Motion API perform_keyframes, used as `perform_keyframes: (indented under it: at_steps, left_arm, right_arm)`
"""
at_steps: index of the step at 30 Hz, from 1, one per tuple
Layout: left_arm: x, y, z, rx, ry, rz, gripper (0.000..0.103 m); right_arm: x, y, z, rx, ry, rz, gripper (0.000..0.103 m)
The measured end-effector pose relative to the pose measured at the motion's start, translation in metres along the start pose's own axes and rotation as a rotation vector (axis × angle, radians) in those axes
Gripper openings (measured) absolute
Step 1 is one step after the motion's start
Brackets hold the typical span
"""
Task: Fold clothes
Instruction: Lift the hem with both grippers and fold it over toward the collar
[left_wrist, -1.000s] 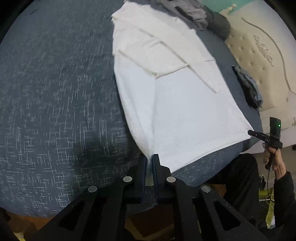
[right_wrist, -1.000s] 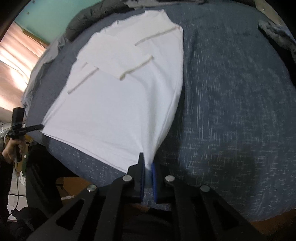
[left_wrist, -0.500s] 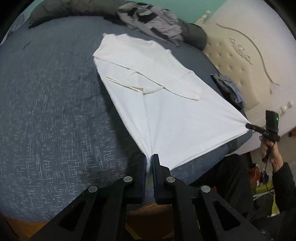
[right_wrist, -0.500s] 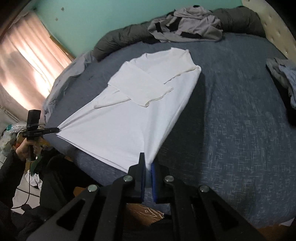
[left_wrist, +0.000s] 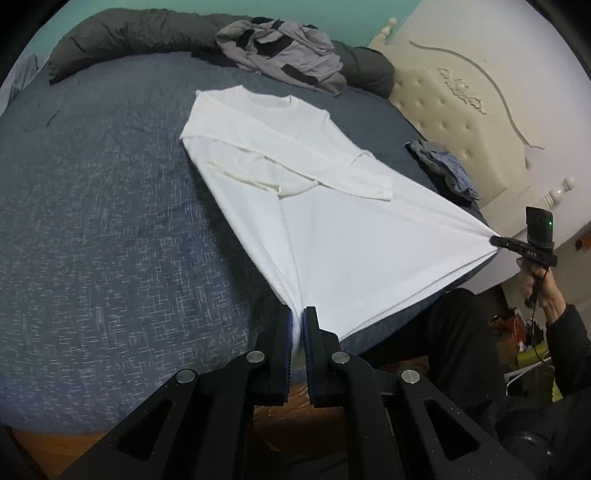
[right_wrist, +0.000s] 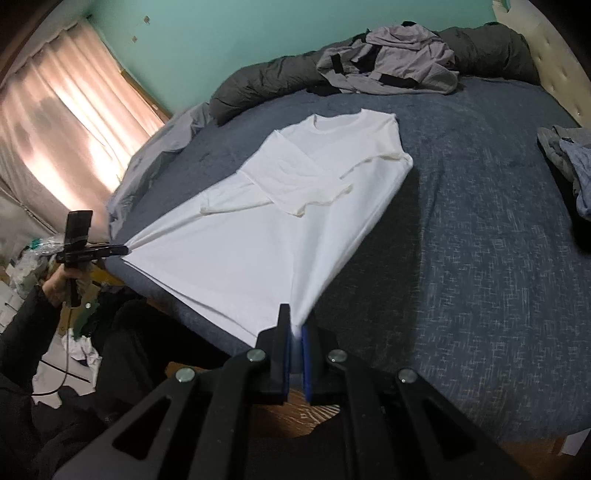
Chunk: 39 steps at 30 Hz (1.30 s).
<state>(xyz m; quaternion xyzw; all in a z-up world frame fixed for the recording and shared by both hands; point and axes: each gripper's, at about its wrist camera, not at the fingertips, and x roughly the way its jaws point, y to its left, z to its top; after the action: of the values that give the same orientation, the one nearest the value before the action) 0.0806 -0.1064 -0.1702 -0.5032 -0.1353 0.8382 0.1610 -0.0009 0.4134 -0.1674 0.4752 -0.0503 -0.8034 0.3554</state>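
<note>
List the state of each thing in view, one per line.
White shirt: sleeves folded in, hem corners lifted, collar end on the bed.
Left tool: shut on a hem corner.
Right tool: shut on the other hem corner.
Grey jacket: crumpled, unfolded.
Blue-grey garment: bunched at the bed's edge.
Bed: covered in a blue sheet.

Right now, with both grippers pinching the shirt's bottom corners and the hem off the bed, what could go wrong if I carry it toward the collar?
1. The folded-in sleeves lie loose on the white shirt; tilting the cloth may slide them open.
2. The left gripper and right gripper each pinch only a small corner, which could slip out.
3. Uneven carrying could skew the fold against the collar.
</note>
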Motion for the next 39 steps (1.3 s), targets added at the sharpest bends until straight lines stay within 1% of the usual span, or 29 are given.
perform_keyframes:
  at_steps: [5, 10, 15, 19, 22, 27, 31, 32, 37, 39]
  left_arm:
    - [-0.022, -0.01, -0.002, 0.025, -0.026, -0.001, 0.006]
    - [-0.037, -0.02, -0.01, 0.044, -0.046, -0.021, 0.006]
    - [-0.028, -0.013, -0.002, 0.028, -0.044, -0.024, 0.006]
    - [-0.014, -0.006, 0.014, 0.019, -0.036, -0.021, 0.006]
    - [-0.002, 0.001, 0.028, 0.007, -0.037, -0.017, 0.006]
    - [0.016, 0.02, 0.061, -0.013, -0.043, -0.017, 0.006]
    - [0.029, 0.044, 0.095, -0.041, -0.058, 0.011, 0.006]
    - [0.034, 0.052, 0.105, -0.056, -0.062, 0.01, 0.006]
    - [0.055, 0.084, 0.157, -0.1, -0.078, 0.031, 0.006]
    - [0.066, 0.096, 0.182, -0.114, -0.079, 0.038, 0.006]
  right_arm:
    - [-0.018, 0.023, -0.002, -0.055, 0.005, 0.019, 0.004]
    - [-0.03, 0.029, -0.002, -0.067, -0.001, 0.032, 0.004]
    - [-0.022, 0.02, 0.007, -0.044, 0.006, 0.006, 0.004]
    - [-0.007, 0.018, 0.022, -0.05, 0.017, -0.019, 0.004]
    - [0.004, 0.014, 0.038, -0.033, 0.004, -0.014, 0.004]
    - [0.025, 0.004, 0.074, -0.033, 0.012, -0.025, 0.004]
    - [0.039, -0.019, 0.112, 0.008, -0.003, -0.026, 0.004]
    - [0.042, -0.026, 0.122, 0.026, -0.011, -0.019, 0.004]
    - [0.066, -0.055, 0.169, 0.062, -0.016, -0.037, 0.004]
    - [0.082, -0.067, 0.19, 0.057, 0.0, -0.062, 0.004]
